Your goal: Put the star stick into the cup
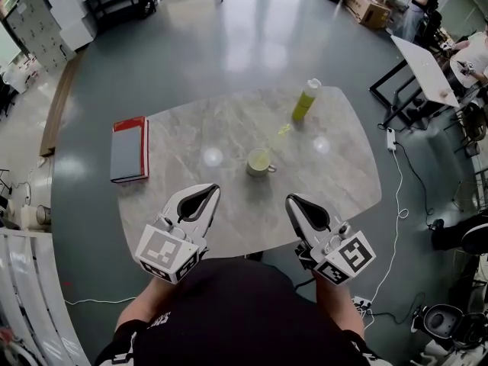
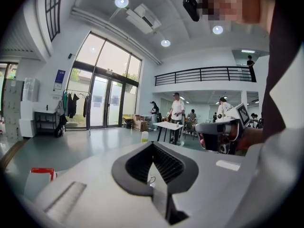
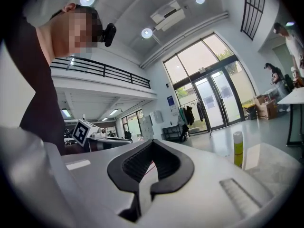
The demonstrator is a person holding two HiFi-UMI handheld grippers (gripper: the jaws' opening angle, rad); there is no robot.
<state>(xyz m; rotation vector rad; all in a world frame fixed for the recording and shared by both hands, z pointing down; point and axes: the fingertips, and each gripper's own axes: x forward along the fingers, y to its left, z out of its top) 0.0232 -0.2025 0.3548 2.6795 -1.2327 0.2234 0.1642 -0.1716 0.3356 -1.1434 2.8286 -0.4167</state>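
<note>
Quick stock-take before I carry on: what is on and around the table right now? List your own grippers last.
table: one, grey marbled, centre of the head view
book: one, red and grey, flat at the table's left edge
cup: one, pale, middle of the table
star stick: one, yellow-green, in the cup, leaning toward the bottle
bottle: one, yellow-green with white cap, upright, far side
left gripper: one, white, near edge, jaws together, empty
right gripper: one, white, near edge, jaws together, empty
</note>
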